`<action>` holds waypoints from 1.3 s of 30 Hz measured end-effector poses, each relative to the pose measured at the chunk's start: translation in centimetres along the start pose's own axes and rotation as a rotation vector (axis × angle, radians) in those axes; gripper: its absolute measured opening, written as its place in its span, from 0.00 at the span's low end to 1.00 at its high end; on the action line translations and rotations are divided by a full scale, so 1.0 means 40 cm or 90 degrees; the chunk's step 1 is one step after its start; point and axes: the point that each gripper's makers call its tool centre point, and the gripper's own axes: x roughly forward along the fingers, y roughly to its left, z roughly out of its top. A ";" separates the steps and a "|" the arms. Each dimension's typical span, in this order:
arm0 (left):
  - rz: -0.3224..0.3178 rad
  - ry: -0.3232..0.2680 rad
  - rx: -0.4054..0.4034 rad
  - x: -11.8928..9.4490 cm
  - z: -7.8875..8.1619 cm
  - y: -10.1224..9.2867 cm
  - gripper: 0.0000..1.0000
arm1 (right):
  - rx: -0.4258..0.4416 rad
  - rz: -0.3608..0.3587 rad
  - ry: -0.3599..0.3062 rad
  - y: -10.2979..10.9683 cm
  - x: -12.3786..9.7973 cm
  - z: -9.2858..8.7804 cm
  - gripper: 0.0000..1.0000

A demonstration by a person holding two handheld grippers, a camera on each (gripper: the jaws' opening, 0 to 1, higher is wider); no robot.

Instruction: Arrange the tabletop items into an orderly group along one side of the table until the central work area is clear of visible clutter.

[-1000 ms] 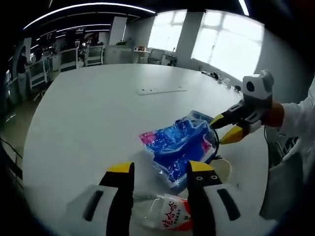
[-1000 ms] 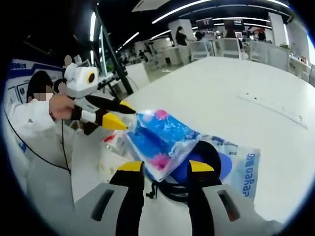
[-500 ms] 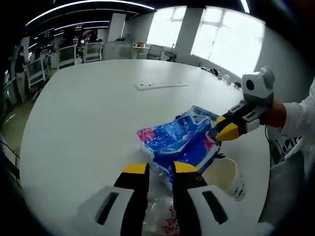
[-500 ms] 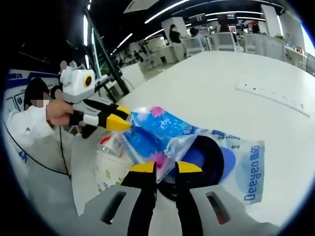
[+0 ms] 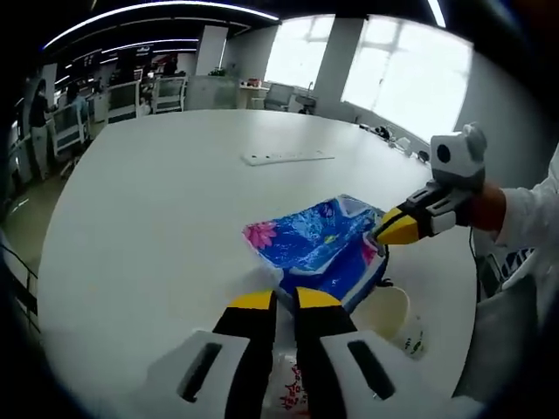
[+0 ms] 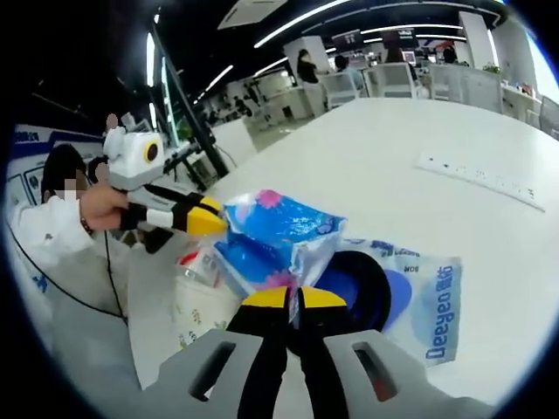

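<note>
Both tongs (image 5: 276, 301) (image 6: 293, 298) pinch opposite corners of the blue packet (image 5: 319, 244).

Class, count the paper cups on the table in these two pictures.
1. The paper cup stands at the table's near edge, beside the blue packet held by both tongs; others could be hidden under the packet.

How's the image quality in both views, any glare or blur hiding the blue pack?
Left gripper view: the windows are blown out white, but the blue pack reads sharp. Right gripper view: ceiling light strips glare against a dark background, the fisheye bends the table edge, and the pack stays clear.
</note>
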 end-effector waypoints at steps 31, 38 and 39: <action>-0.031 -0.079 0.033 -0.029 0.209 -0.243 0.00 | 0.016 -0.008 -0.102 -0.044 -0.291 0.103 0.00; -0.052 -0.080 0.058 -0.008 0.263 -0.315 0.00 | 0.029 -0.032 -0.131 -0.081 -0.377 0.114 0.00; -0.056 -0.081 0.064 -0.001 0.274 -0.331 0.00 | 0.029 -0.036 -0.134 -0.085 -0.388 0.115 0.00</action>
